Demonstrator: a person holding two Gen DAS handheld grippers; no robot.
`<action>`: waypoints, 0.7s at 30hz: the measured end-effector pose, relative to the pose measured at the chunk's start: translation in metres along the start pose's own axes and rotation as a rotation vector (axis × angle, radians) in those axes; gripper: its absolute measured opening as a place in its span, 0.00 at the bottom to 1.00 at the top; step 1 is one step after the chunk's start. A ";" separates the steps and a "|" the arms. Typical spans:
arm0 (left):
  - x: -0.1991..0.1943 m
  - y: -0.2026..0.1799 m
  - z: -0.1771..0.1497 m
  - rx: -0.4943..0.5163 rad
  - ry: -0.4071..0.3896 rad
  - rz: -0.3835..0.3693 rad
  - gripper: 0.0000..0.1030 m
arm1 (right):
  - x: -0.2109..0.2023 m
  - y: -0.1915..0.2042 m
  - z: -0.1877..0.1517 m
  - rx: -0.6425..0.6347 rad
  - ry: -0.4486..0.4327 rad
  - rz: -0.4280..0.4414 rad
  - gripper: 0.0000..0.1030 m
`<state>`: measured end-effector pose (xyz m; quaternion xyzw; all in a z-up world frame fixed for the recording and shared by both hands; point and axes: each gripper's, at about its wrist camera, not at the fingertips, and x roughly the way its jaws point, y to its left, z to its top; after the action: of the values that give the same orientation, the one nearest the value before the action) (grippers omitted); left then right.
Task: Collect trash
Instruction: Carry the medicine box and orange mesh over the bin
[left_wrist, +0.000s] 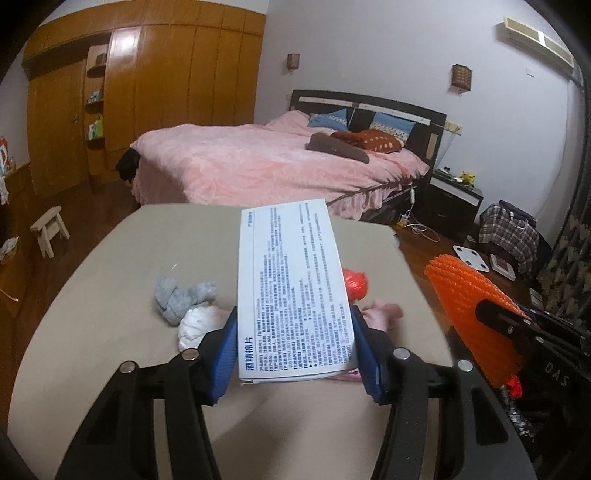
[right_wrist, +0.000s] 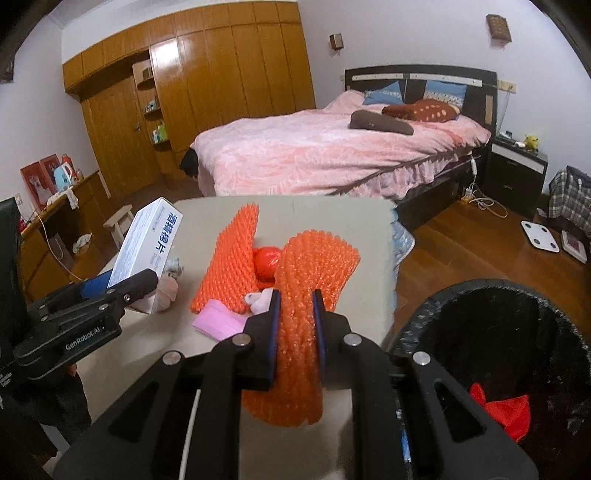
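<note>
Two grippers, each loaded. Left gripper (left_wrist: 295, 354), lower centre of its view, is clamped on one white printed box (left_wrist: 295, 288), lifted off the beige surface (left_wrist: 110, 295). Right gripper (right_wrist: 295, 325) pinches one orange bubble-wrap sheet (right_wrist: 314, 266); second orange sheet (right_wrist: 229, 266) lies beyond. Black bin (right_wrist: 436, 325), lower right, contains red scrap (right_wrist: 506, 410). Further off: red ball (right_wrist: 267, 262), grey sock (left_wrist: 177, 295).

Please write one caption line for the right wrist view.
Right hand-held gripper lifting orange mesh beside the black bin.
</note>
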<state>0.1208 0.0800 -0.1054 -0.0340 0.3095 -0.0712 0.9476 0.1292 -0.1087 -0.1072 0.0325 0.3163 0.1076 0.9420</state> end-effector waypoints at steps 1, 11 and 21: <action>-0.003 -0.004 0.002 0.006 -0.005 -0.006 0.54 | -0.003 -0.001 0.001 -0.001 -0.007 -0.003 0.15; -0.021 -0.053 0.015 0.068 -0.040 -0.073 0.54 | -0.048 -0.027 0.003 0.009 -0.074 -0.060 0.15; -0.019 -0.122 0.020 0.132 -0.043 -0.215 0.54 | -0.093 -0.077 -0.005 0.064 -0.113 -0.169 0.15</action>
<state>0.1033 -0.0375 -0.0650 -0.0063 0.2781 -0.1917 0.9412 0.0680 -0.2048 -0.0668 0.0417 0.2675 0.0158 0.9625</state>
